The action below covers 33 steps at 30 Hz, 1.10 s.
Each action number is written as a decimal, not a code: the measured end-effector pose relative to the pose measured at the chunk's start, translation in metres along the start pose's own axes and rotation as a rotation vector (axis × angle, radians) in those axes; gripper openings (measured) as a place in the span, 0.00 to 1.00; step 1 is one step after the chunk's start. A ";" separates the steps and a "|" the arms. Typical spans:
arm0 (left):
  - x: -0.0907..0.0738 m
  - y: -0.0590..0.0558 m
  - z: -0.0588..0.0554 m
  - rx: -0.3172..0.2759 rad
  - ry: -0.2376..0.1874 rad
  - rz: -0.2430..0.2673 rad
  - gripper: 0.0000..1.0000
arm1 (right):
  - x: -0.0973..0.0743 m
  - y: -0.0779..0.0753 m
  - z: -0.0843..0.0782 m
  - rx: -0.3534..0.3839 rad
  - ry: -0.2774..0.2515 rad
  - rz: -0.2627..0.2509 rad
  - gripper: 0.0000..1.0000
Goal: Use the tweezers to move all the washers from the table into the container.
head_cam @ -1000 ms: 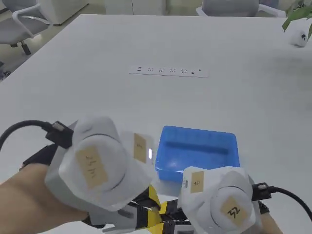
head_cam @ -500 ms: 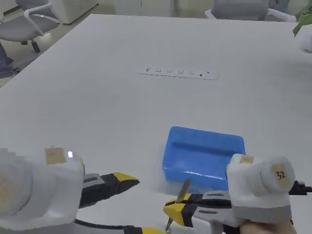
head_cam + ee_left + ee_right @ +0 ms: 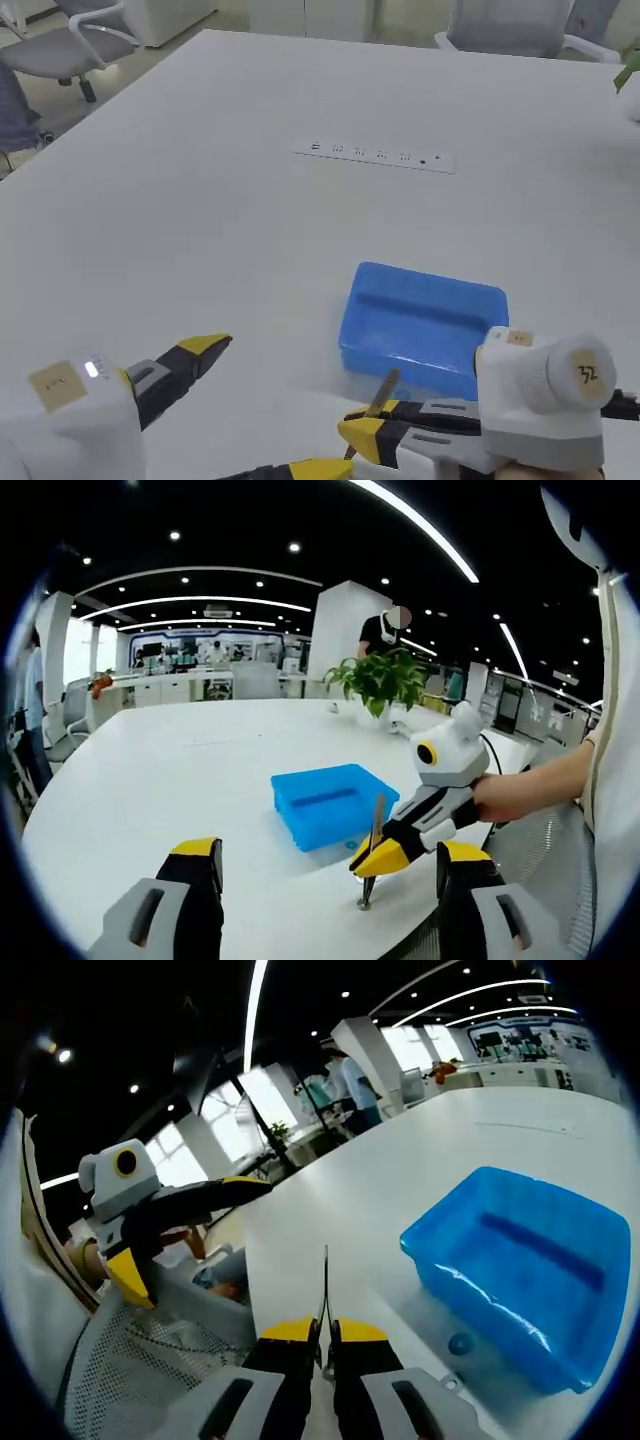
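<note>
While my right gripper (image 3: 352, 432) clamps the tweezers (image 3: 381, 388), tips down near the table (image 3: 200, 220) beside the container (image 3: 420, 320), my left gripper (image 3: 255, 408) hangs released, empty. I judge a pick is in hand; next I must nip a washer, too small to make out.

L gripper (image 3: 270, 405) sat low at bottom-left of head view. Its yellow-tipped jaws were spread wide & pointed right, toward R gripper (image 3: 350, 430). In left gripper view its 2 jaws rose well apart from the bottom edge. R gripper was at bottom-right of head view, pointing left, jaws pressed together on tweezers (image 3: 381, 388), which crossed the yellow tips at an angle, one end up & one down. In left gripper view R gripper came in from the right, tips aimed down-left, w/ person's forearm (image 3: 530, 785) behind it. Grippers faced each other, tips near but apart.
</note>
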<state>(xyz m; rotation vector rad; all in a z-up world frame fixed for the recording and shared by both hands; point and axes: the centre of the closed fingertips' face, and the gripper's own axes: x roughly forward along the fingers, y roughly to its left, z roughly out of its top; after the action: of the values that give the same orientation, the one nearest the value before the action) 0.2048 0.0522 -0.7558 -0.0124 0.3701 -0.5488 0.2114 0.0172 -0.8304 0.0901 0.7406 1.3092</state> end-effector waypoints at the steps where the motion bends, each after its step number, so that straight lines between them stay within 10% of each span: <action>1: 0.001 0.000 -0.001 -0.006 -0.005 -0.004 0.91 | 0.000 0.000 -0.001 -0.004 0.011 -0.001 0.03; 6: 0.000 -0.008 0.013 0.043 -0.096 -0.019 0.91 | 0.002 0.002 -0.004 -0.012 0.029 0.000 0.03; 14: 0.002 -0.007 0.010 0.034 -0.082 -0.016 0.92 | 0.005 0.013 -0.009 -0.123 0.085 0.011 0.04; 24: -0.005 -0.001 0.023 0.025 -0.164 0.013 0.89 | 0.012 0.039 -0.021 -0.521 0.190 0.029 0.04; 33: -0.011 0.011 0.032 -0.037 -0.225 0.061 0.89 | 0.008 0.036 -0.022 -0.504 0.151 -0.007 0.00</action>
<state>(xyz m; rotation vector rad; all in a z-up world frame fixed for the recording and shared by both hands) 0.2126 0.0645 -0.7230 -0.0979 0.1603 -0.4741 0.1699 0.0275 -0.8346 -0.4197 0.5161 1.4709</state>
